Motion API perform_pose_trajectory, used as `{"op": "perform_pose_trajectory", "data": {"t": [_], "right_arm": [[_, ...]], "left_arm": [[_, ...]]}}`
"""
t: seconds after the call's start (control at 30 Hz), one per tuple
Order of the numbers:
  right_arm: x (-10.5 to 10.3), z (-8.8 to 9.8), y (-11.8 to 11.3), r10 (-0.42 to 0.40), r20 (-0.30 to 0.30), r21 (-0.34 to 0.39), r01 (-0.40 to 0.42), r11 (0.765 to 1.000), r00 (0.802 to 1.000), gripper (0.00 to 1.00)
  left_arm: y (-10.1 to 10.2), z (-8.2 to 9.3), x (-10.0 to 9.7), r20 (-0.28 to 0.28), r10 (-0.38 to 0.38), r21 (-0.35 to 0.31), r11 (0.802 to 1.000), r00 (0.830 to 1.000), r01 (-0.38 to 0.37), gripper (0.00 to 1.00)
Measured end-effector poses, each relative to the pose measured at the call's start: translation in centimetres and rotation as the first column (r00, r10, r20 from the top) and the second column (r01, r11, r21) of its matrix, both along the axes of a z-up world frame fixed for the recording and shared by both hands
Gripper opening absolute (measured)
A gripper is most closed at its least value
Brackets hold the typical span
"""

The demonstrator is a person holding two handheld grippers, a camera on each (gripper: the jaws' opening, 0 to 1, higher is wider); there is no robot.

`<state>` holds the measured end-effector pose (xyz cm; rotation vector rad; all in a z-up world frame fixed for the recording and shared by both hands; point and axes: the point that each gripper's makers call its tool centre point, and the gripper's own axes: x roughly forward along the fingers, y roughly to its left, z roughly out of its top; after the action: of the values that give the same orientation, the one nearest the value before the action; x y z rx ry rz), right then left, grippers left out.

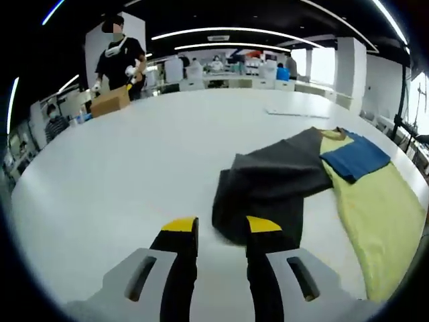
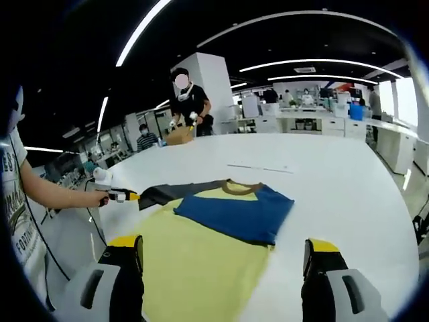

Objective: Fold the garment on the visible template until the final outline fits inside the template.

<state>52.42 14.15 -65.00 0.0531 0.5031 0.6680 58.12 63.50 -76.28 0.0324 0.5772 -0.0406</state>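
Here the garment (image 2: 201,261) is lying on the white worktop (image 2: 335,188), a yellow shirt with a brown collar, one blue sleeve (image 2: 234,213) folded in across the chest and a dark grey sleeve (image 1: 275,181) stretching out to the side. In the right gripper view the left gripper (image 2: 133,196) is showing from the left, a person's hand (image 2: 100,196) holding it, its yellow tips touching the end of the grey sleeve; whether they are pinching the cloth I cannot tell from there. In the left gripper view its jaws are standing a narrow gap apart, with the grey sleeve's edge lying just ahead of the right jaw, so a grip is not confirmed. The right gripper (image 2: 224,251) is hanging wide open above the yellow body, one jaw at each side, holding nothing. At the far edge of the worktop a person in black (image 1: 119,57) is standing beside a cardboard box (image 1: 110,102). A thin pale strip (image 1: 295,112) is lying on the worktop beyond the garment.
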Motion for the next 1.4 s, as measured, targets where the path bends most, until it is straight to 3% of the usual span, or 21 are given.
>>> {"op": "perform_pose_trajectory", "data": {"t": [0.23, 0.53, 0.77, 0.87, 1.17, 1.4], "right_arm": [[-0.3, -0.2, -0.2, -0.013, -0.010, 0.003, 0.013, 1.000, 1.000, 0.98], [-0.2, -0.5, -0.2, -0.031, -0.015, 0.013, 0.031, 0.999, 0.999, 0.98], [-0.2, -0.6, -0.2, -0.031, -0.019, 0.015, 0.032, 0.999, 0.999, 0.97], [-0.1, -0.8, -0.3, -0.033, -0.022, 0.015, 0.033, 0.999, 0.999, 0.97], [-0.3, -0.8, -0.1, -0.027, -0.022, 0.018, 0.028, 0.999, 0.999, 0.97], [-0.5, -0.7, 0.1, -0.015, -0.018, 0.019, 0.016, 1.000, 1.000, 0.98]], "left_arm": [[-0.2, -0.9, 0.0, -0.037, 0.008, -0.013, 1.000, 0.999, -0.009, 0.06], [0.8, -0.8, 0.2, -0.031, 0.042, -0.020, 0.999, 0.999, -0.043, 0.00], [1.2, 2.5, 0.3, 0.062, 0.070, 0.021, 0.997, 0.996, -0.071, 0.00], [0.8, 3.5, 0.5, 0.087, 0.076, -0.008, 0.997, 0.993, -0.076, 0.00], [-2.6, 6.7, 1.5, 0.168, 0.035, -0.066, 0.998, 0.985, -0.024, 0.00], [-6.0, 9.4, 3.3, 0.240, -0.035, -0.098, 0.993, 0.970, 0.060, 0.00]]}}
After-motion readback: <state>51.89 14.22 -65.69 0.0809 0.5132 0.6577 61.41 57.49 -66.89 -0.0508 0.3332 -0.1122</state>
